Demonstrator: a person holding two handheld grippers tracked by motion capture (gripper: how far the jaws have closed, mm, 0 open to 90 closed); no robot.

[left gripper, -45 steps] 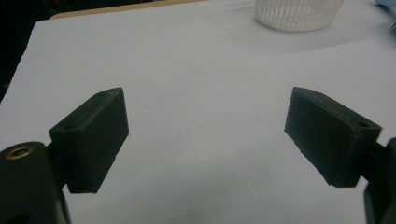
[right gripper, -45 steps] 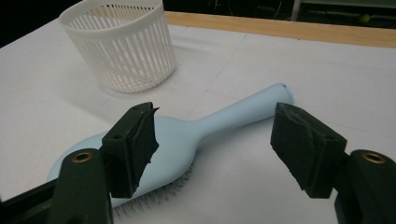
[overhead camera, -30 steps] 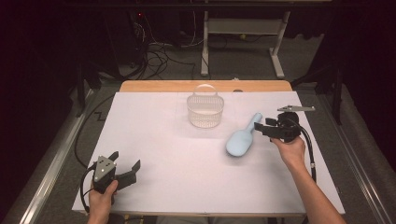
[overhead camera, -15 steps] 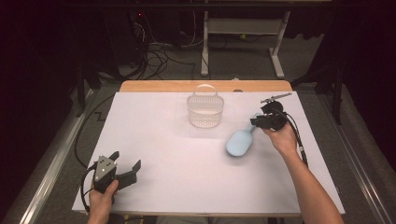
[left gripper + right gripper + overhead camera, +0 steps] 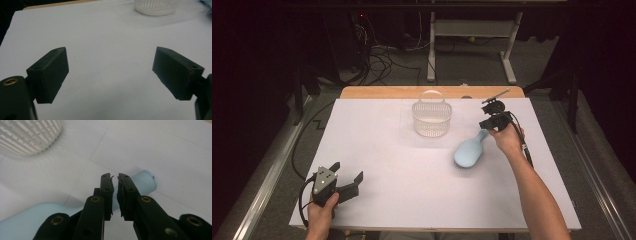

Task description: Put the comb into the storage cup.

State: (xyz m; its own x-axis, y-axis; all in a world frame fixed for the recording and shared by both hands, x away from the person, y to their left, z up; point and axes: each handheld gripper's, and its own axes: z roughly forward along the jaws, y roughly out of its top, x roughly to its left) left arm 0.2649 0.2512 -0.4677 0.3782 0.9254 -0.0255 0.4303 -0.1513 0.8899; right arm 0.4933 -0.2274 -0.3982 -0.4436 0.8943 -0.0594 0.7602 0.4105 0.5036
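Note:
A light blue paddle-shaped object point(image 5: 468, 152) lies right of the table's middle, its handle pointing to the far right. My right gripper point(image 5: 486, 126) hangs over that handle's end. In the right gripper view its jaws point(image 5: 115, 178) have just been closing and now stand almost together with nothing between them, and the blue handle point(image 5: 147, 183) lies beneath them. A white slatted basket point(image 5: 431, 119) stands at the far middle. My left gripper point(image 5: 346, 172) rests at the near left, open, with only bare table between its pads point(image 5: 51, 72).
A white sheet point(image 5: 402, 200) covers the table, and a wooden strip point(image 5: 377, 92) shows along the far edge. The basket point(image 5: 27, 135) is close to the left of the right gripper. Dark floor with cables and a stand's legs point(image 5: 432, 75) lies beyond the table.
My right hand has moved left and farther away, over the blue object's handle, and its jaws have closed from wide open. The left hand has kept still.

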